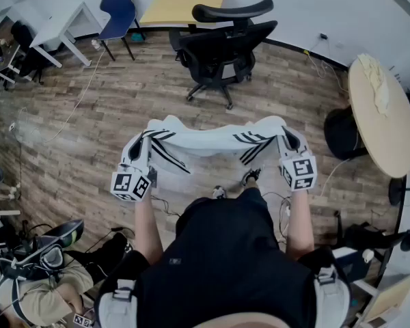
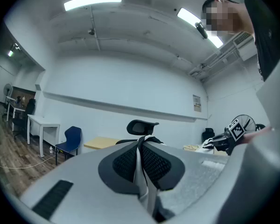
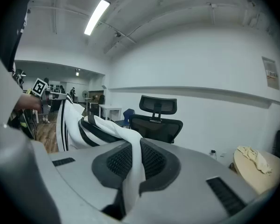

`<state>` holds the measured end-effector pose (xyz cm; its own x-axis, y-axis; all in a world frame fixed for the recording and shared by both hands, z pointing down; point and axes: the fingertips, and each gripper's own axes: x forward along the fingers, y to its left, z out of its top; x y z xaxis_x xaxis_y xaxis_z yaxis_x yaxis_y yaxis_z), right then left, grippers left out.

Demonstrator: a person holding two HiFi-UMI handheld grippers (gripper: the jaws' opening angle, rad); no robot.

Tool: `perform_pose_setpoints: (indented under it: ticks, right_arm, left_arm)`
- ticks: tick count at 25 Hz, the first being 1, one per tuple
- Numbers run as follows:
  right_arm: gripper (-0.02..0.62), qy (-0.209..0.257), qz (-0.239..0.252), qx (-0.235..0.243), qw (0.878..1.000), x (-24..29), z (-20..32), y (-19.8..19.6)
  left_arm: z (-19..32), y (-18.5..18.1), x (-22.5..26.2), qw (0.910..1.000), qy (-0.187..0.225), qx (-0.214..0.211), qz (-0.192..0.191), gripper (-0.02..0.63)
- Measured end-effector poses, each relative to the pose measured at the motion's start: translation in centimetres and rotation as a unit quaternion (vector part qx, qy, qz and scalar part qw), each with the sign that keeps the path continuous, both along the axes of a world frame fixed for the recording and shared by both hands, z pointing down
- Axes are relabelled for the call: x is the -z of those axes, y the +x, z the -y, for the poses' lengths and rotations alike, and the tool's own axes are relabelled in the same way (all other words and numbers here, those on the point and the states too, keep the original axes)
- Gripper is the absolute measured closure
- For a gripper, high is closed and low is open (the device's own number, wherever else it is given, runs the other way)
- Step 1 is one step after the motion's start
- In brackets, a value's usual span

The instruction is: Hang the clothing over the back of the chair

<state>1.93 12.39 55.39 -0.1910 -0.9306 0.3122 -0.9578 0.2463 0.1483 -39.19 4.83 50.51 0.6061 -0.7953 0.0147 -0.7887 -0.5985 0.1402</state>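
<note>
The white garment (image 1: 212,142) with black stripes hung stretched in the air between the two claws, in front of the person and above the wooden floor (image 1: 89,115). Its upper edge ran almost level from one claw to the other, and the striped parts drooped below it near both ends.

The left claw (image 1: 142,150) held the garment's left end. In the left gripper view its jaws were closed tightly on a thin fold of the white fabric (image 2: 139,171), which passed upright between the dark ribbed pads (image 2: 121,164). The right claw (image 1: 287,143) held the other end. In the right gripper view a thicker band of the fabric (image 3: 133,171) ran down between that claw's pads (image 3: 151,162), pinched there, while the rest of the cloth trailed off to the left.

The black office chair (image 1: 225,46) stood beyond the garment, well apart from it, its back and headrest bare. Behind the chair was a yellow-topped surface (image 1: 184,2), with a blue chair (image 1: 118,9) to its left. A round surface (image 1: 386,125) stood at the right and carried a pale crumpled cloth (image 1: 377,80).
</note>
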Motion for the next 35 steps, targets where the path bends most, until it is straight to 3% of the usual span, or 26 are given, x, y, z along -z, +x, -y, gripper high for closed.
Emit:
perform_pose_setpoints:
  ticks: [12,24,35]
  right_arm:
    - [0.58,-0.005,0.002,-0.011,1.0,-0.5,-0.2,0.5]
    - [0.58,-0.003,0.007,-0.037,0.999,0.1,-0.3,3.5]
    - [0.58,0.026,0.01,-0.034,0.999,0.8,2.4,4.6]
  left_arm:
    - [0.8,0.6,0.2,1.0,-0.001,-0.004,0.003,0.601]
    - [1.4,3.4,1.0,0.9997,0.007,-0.023,0.009,0.601]
    - [3.3,4.0,1.6,0.9997,0.009,-0.021,0.008,0.601]
